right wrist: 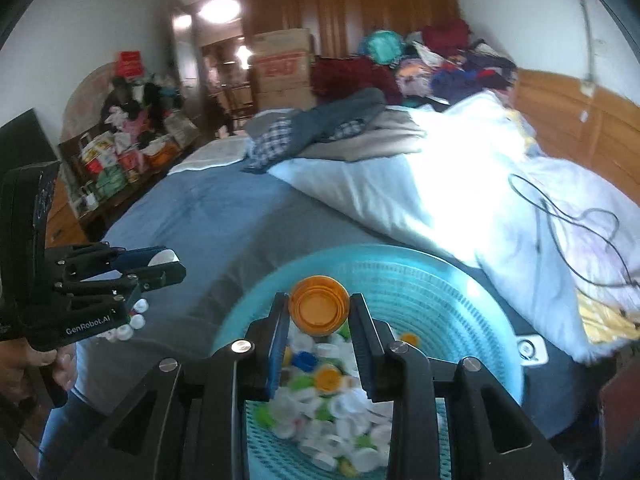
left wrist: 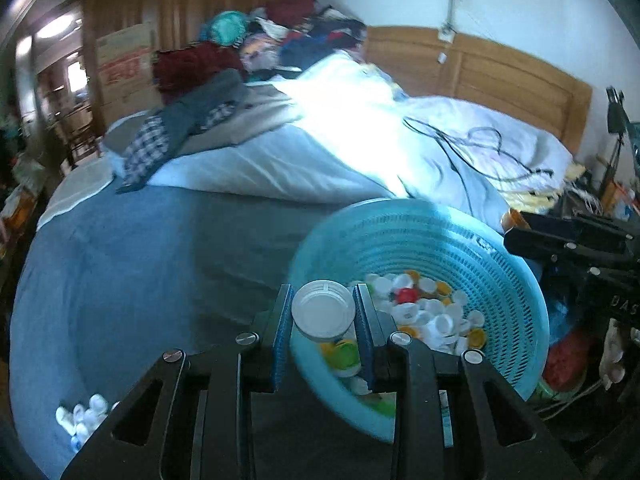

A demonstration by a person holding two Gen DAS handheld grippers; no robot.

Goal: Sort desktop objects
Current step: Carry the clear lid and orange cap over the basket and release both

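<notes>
My left gripper is shut on a white bottle cap, held just above the near rim of a light blue basket on the bed. Several white, yellow, green and red caps lie inside that basket. My right gripper is shut on an orange cap over the same basket, whose bottom is covered with mixed caps. In the right wrist view the left gripper appears at the left with the white cap between its pads, a hand below it.
A small heap of white caps lies on the blue sheet left of the basket, seen also as white caps. A white duvet with a black cable lies behind. Clothes pile at the headboard side.
</notes>
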